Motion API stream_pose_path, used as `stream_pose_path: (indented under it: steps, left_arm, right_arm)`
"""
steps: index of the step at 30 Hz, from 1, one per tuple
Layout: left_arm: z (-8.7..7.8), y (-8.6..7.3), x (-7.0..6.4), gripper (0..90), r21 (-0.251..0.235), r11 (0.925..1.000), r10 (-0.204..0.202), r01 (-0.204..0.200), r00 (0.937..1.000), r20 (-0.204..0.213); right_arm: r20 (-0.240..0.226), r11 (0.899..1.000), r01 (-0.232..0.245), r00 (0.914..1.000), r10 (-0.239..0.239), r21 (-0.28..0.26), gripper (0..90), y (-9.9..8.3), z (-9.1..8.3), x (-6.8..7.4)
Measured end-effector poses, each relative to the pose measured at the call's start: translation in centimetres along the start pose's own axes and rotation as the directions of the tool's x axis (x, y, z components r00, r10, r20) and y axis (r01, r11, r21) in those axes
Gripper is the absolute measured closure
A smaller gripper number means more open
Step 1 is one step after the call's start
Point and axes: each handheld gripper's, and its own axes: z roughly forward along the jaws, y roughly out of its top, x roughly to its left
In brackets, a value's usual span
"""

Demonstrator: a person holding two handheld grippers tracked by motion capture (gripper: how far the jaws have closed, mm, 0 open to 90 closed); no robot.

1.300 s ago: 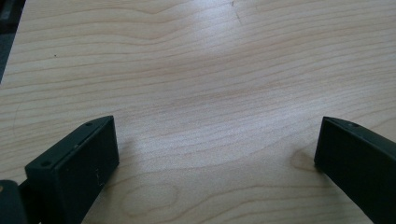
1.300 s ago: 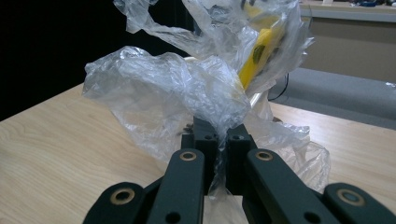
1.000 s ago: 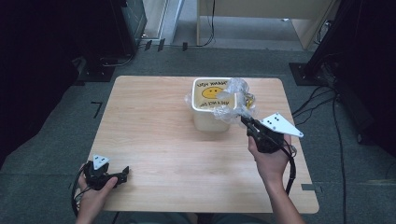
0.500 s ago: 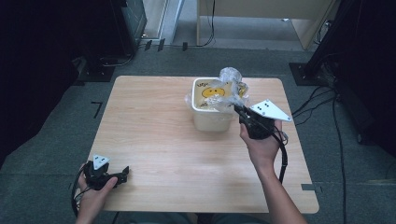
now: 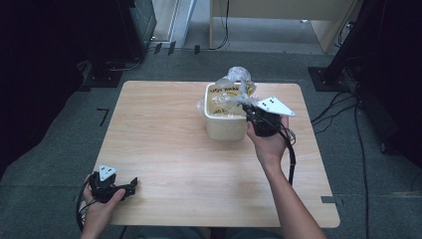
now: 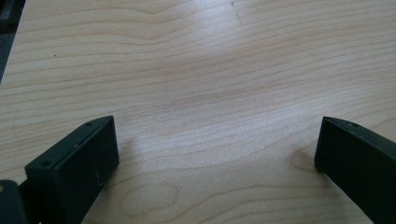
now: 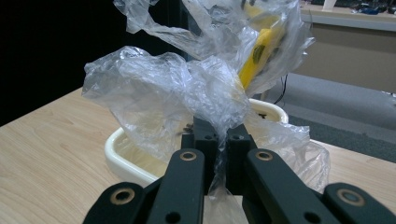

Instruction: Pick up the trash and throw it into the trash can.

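The right tongs [image 5: 247, 107] are clamped tight on a fold of clear plastic wrap [image 5: 238, 79], the two black jaws pressed together with the film pinched between them. In the right gripper view [image 7: 222, 154] the wrap [image 7: 187, 88] billows up above the jaws in a crumpled, see-through bunch, with a strip of yellow showing through it toward one o'clock. The film trails up from a cream-coloured tub [image 5: 224, 124] that stands on the wooden surface [image 5: 164, 134], toward the far edge and a little right of centre. The tub's near rim [image 7: 126, 161] sits just behind the jaws in the right gripper view, and some of the wrap drapes over its right side. Yellow print shows inside the tub from above, too small to read. The person's right hand [image 5: 268, 142] holds the tongs at the tub's right-hand near corner, about four o'clock from it.

The left tongs [image 5: 130, 183] rest at the near left corner of the surface, around seven o'clock from the tub and well apart from it. Their jaws stand wide open with nothing between them but bare wood grain [image 6: 215, 107], seen in the left gripper view [image 6: 217, 140].
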Motion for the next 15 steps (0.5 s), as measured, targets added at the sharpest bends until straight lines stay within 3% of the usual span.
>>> stream_pose_path:
  steps: [15]
  left_arm:
    - [0.0, 0.0, 0.0, 0.0, 0.000, 1.0000, 0.003, -0.003, 1.0000, -0.001]
  right_arm:
    - [0.006, 0.997, -0.009, 0.9999, 0.009, 0.079, 88.5, -0.8, 4.2, 0.0]
